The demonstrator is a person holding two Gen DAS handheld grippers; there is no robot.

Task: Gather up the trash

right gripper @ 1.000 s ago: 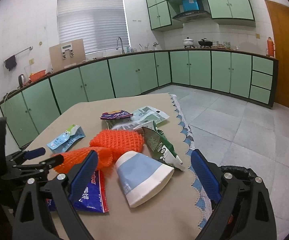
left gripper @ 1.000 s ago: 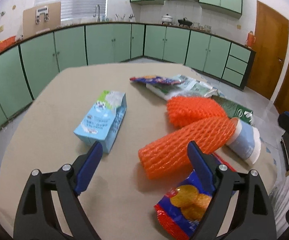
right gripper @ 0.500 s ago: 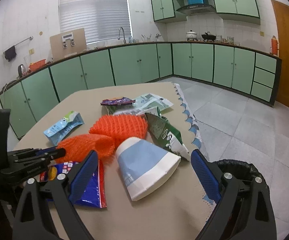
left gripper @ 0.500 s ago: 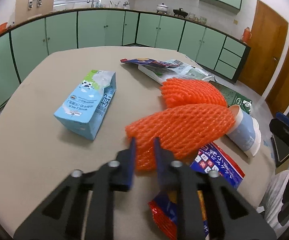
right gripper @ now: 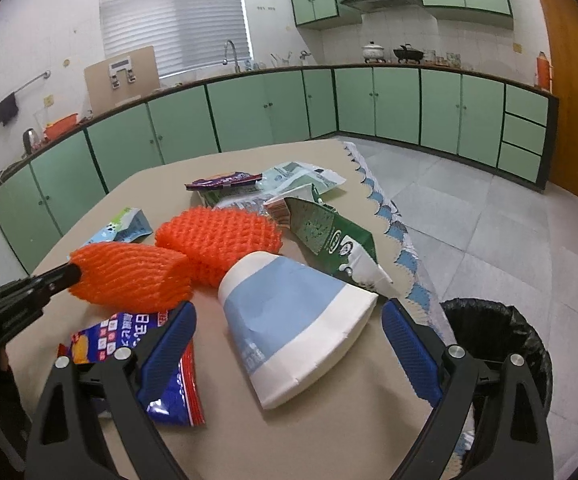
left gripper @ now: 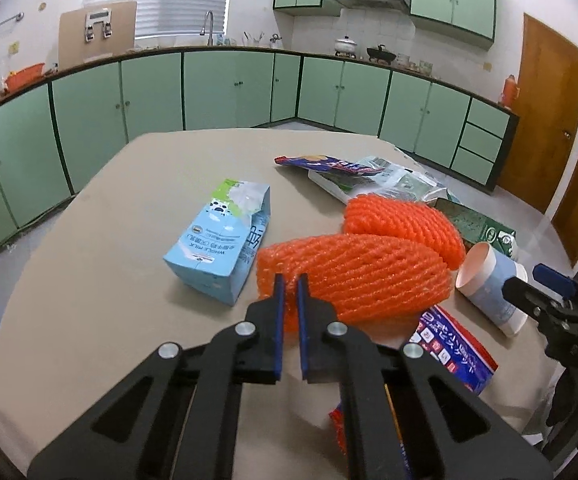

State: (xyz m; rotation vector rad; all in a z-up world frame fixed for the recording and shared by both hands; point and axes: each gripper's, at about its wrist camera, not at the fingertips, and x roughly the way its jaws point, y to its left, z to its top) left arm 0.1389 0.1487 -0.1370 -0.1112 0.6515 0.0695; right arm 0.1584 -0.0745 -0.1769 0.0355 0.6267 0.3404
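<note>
My left gripper (left gripper: 289, 282) is closing tight on the near end of an orange foam net (left gripper: 353, 276), and its pads pinch the mesh. The right wrist view shows the same net (right gripper: 129, 276) held at its left end by the left gripper (right gripper: 67, 276). My right gripper (right gripper: 287, 310) stands open just above the table. A blue and white paper cup (right gripper: 289, 320) lies on its side between its fingers, untouched. From the left wrist view the cup (left gripper: 489, 280) lies at the right, with the right gripper (left gripper: 537, 286) beside it.
A second orange net (right gripper: 217, 232) lies behind the first. A blue milk carton (left gripper: 221, 240) lies to the left, a red and blue snack bag (right gripper: 129, 340) under the net, and a green packet (right gripper: 329, 236) and wrappers (left gripper: 369, 180) farther back. A black-lined bin (right gripper: 497, 336) stands by the table's right edge.
The left gripper went from wide open to shut on the near end of the orange net. The right gripper sank closer to the paper cup and stayed open.
</note>
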